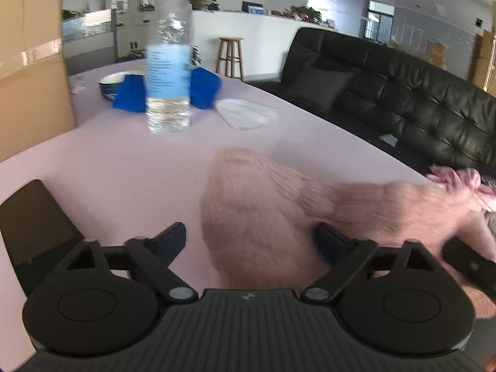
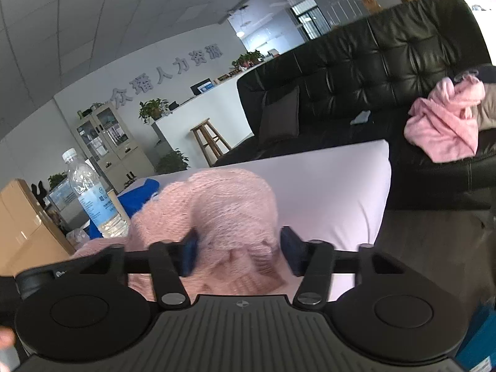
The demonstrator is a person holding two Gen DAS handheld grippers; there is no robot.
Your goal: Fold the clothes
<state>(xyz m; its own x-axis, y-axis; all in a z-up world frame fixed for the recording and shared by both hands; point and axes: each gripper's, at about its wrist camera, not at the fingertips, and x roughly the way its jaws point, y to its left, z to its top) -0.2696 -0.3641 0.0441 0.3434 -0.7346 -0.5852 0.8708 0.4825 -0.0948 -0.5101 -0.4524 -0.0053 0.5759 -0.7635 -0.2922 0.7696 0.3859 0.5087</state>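
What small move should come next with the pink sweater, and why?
Probably close both grippers on the fuzzy pink sweater again. The left gripper and right gripper stand open with knit between their jaws, and the sweater lies bunched on the table, not yet folded flat.

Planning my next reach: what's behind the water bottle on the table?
Behind the water bottle lie blue cloth and a round dish; the bottle covers where they meet.

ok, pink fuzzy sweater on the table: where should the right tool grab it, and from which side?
Probably the ribbed hem edge of the pink sweater nearest the right tool, approached low from the table's near edge. The knit is bunched in a soft mound there, so a firm flat edge pinches more cleanly than the fluffy bulk. The tool's jaws already straddle it, open.
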